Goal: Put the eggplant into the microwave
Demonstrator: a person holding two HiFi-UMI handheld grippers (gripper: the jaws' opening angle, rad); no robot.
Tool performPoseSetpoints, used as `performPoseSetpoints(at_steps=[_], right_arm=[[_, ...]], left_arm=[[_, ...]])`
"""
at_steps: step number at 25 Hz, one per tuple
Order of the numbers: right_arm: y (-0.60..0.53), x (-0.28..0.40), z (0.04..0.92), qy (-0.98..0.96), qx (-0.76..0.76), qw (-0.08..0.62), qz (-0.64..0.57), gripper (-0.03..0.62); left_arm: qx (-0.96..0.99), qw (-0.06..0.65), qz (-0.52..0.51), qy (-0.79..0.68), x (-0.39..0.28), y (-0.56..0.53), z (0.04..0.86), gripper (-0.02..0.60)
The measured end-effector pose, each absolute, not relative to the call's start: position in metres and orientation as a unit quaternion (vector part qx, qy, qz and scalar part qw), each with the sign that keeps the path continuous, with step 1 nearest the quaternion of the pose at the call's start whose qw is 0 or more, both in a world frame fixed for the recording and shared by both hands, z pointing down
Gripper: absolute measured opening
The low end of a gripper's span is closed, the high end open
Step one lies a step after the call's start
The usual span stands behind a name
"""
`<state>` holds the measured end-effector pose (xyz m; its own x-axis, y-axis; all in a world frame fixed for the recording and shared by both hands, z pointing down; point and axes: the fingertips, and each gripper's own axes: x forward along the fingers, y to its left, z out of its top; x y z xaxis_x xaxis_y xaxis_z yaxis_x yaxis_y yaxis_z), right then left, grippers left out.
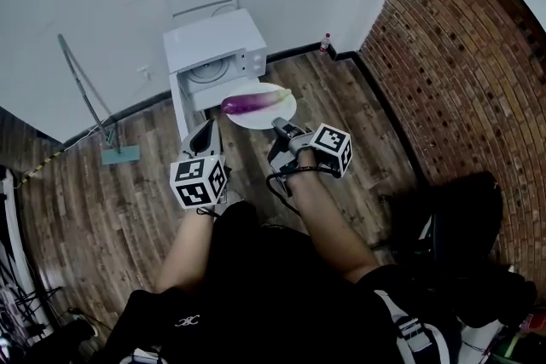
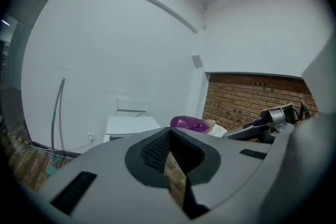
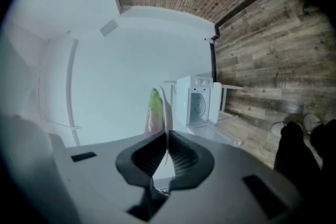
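The eggplant [image 1: 252, 102] lies along the far edge of the plate [image 1: 286, 115], whose near rim the right gripper [image 1: 277, 125] pinches. The left gripper [image 1: 205, 135] is closed on nothing. The microwave [image 1: 213, 55] stands open just ahead, so only 1 step seems left: loading.

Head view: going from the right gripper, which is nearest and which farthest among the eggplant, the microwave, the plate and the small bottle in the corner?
1. plate, its rim pinched in the right gripper.
2. eggplant, lying on the plate just ahead.
3. microwave, ahead and to the left, against the white wall.
4. bottle, on the floor in the far corner by the brick wall.
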<state>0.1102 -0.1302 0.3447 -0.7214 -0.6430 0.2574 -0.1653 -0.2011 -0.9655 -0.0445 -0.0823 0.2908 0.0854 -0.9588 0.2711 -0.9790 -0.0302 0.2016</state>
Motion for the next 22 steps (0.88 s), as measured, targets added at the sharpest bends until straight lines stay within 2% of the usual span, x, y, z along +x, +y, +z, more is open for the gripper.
performPoseSetpoints(at_steps=[22], right_arm=[[-0.341, -0.011, 0.381, 0.632, -0.311, 0.110, -0.701, 0.026]], left_arm=[[0.689, 0.178, -0.010, -0.703, -0.165, -0.282, 0.319, -0.003]])
